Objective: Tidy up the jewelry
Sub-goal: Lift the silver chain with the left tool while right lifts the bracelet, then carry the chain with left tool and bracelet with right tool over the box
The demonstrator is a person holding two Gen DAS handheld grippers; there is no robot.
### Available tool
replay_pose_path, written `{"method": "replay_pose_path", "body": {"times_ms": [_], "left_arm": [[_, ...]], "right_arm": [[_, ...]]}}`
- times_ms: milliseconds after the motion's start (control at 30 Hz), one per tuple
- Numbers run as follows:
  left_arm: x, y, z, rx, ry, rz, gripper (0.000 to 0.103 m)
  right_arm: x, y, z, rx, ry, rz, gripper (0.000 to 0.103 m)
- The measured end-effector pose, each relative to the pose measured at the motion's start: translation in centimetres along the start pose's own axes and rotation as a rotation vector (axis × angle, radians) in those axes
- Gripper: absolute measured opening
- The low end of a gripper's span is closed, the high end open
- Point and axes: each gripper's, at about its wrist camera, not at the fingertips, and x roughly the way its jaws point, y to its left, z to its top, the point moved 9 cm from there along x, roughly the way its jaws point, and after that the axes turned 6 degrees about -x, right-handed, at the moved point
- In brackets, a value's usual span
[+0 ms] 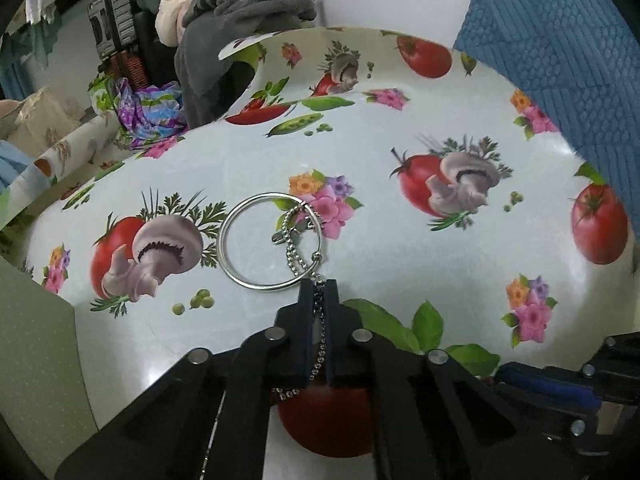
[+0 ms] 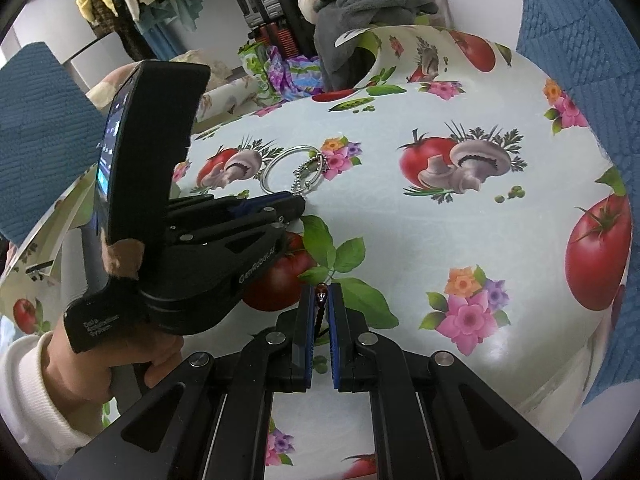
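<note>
1. Glossy white oilcloth printed with tomatoes, mushrooms and flowers covers a round table; heaped clothes sit beyond its far edge at 12 o'clock.
2. At the table's centre lies a plain silver metal bangle, flat on the cloth, with a thin silver ball chain tangled across its 3 o'clock side.
3. Left gripper, black with two fingers, is clenched on that ball chain just at the bangle's 5 o'clock edge; the chain trails back between its jaws.
4. Right gripper, at 6 o'clock from the bangle in its own view, is pinched on a small dark beaded piece; what it is cannot be told.
5. Judged from this, sorting is at an early stage: chain and bangle look tangled together, and no box or tray for finished pieces is visible.
</note>
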Motion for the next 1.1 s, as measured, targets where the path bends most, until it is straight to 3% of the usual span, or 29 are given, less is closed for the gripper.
{"method": "replay_pose_path", "body": {"times_ms": [433,867,967,1033,1100], "left_arm": [[-5.2,1.1,0.6,-0.113,-0.024,-0.111,0.001],[-16.1,1.8,4.3,-0.147,-0.12,-0.18,0.001],[-18.4,2.6,5.0,-0.165,-0.148,-0.187,0.001],[-20.1,3.1,5.5,-0.174,-0.168,-0.191,0.001],[-21.2,3.5,5.6,-0.171,-0.182,-0.188,0.002]], "right_arm": [[-1.5,0.4,1.2,0.012,-0.03,-0.027,0.004],[-6.9,2.7,4.9,-0.013,-0.097,-0.055,0.004],[-5.9,2.4,4.6,0.001,-0.053,-0.06,0.007],[-4.5,1.9,4.0,0.018,-0.019,-0.052,0.018],[-2.4,1.4,3.1,0.024,0.041,-0.059,0.022]]}}
